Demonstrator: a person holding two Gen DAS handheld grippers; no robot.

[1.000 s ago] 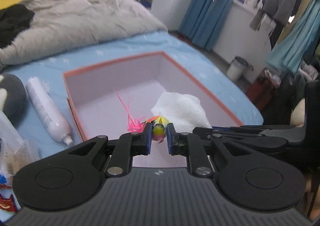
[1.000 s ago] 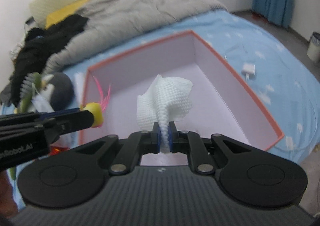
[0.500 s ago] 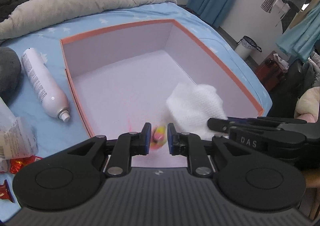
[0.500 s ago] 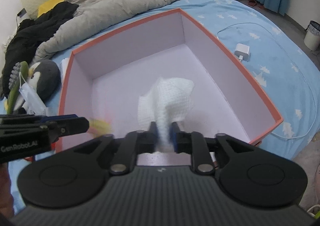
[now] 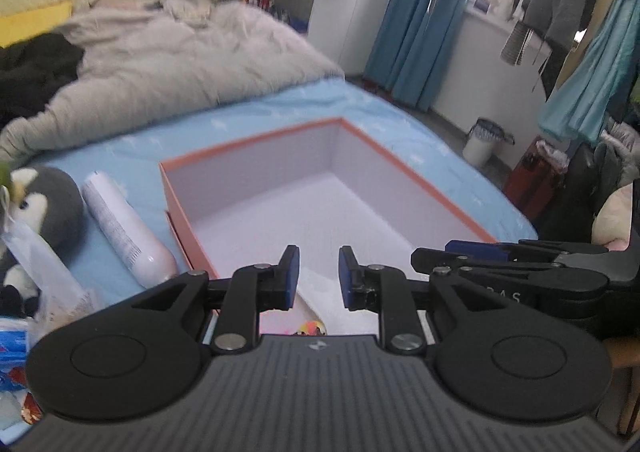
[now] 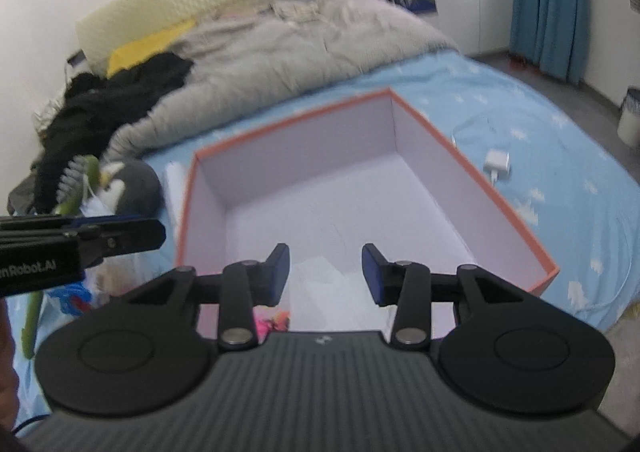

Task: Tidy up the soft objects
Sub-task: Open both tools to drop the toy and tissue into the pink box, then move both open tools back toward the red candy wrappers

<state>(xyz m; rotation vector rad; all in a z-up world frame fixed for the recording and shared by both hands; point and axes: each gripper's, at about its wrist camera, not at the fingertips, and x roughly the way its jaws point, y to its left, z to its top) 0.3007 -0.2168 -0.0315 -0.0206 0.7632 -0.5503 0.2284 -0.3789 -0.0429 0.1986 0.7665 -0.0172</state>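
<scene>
An orange-rimmed box (image 5: pixel 400 168) with a lilac inside stands on the blue bed sheet. My left gripper (image 5: pixel 314 276) hangs over the box's near end, its jaws opening with nothing between them. A small yellow and pink feathered toy (image 5: pixel 310 328) lies in the box just below it, next to a white cloth (image 5: pixel 332 304). My right gripper (image 6: pixel 325 272) is also over the near end, jaws opening and empty. The white cloth (image 6: pixel 320 272) lies loose on the box floor beneath it, and the pink toy (image 6: pixel 272 320) shows at the left finger.
A grey penguin plush (image 5: pixel 44 204), a white bottle (image 5: pixel 124 228) and snack packets (image 5: pixel 16 336) lie left of the box. A grey duvet (image 5: pixel 180 64) and black clothes (image 6: pixel 112 100) fill the far bed. A white charger (image 6: pixel 497 162) lies right of the box.
Both grippers have let go: the toy and the white cloth now lie in the box. Both grippers have opened and lifted back from the box floor.
</scene>
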